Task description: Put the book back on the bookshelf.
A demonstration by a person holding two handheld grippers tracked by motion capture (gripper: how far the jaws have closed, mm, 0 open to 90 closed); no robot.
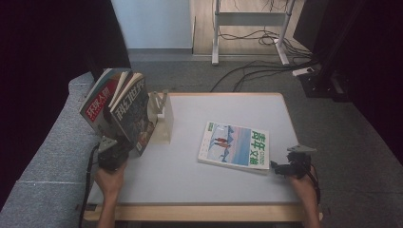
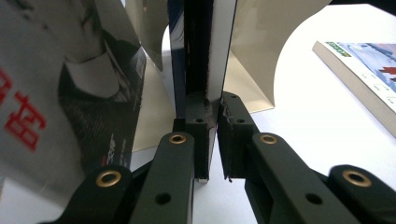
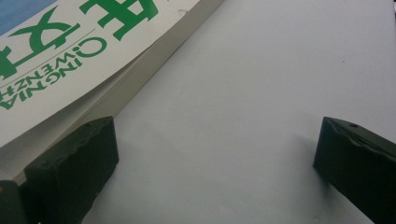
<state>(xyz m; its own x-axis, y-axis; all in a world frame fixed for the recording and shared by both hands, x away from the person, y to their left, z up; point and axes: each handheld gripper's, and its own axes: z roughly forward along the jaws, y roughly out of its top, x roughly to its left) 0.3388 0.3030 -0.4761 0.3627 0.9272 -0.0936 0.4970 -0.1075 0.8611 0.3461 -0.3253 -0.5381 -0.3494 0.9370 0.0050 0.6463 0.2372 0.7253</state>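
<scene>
At about nine o'clock on the pale, matte surface [image 1: 223, 185], the left tool [image 1: 124, 145] is clamped on a dark-covered magazine [image 1: 132, 116], lifted and tilted off the surface. Behind it, toward ten o'clock, a second magazine with a red title block [image 1: 97, 107] leans the same way; I cannot tell from the high view whether the tool grips it too. Both covers look glossy and thin, the pages fanning slightly at the top. The left gripper view adds what the high view cannot: the two black jaws stand nearly together, pinching the dark magazine [image 2: 201, 51] by its edge, with white page stock showing beside the dark cover. A glossy cover with red characters [image 2: 70, 93] curls loose to the left of that view. Just beyond stands a beige sheet-metal bookend [image 1: 161, 116], bent to an L with a rounded upright.

Near the centre, toward three o'clock, a thick paperback with a white cover and green lettering [image 1: 234, 146] lies flat. The right tool [image 1: 275, 167] rests at its lower right corner. The right gripper view shows its jaws wide apart, holding nothing, one pad [image 3: 70, 163] just beside the book's cream page block [image 3: 93, 60].
</scene>
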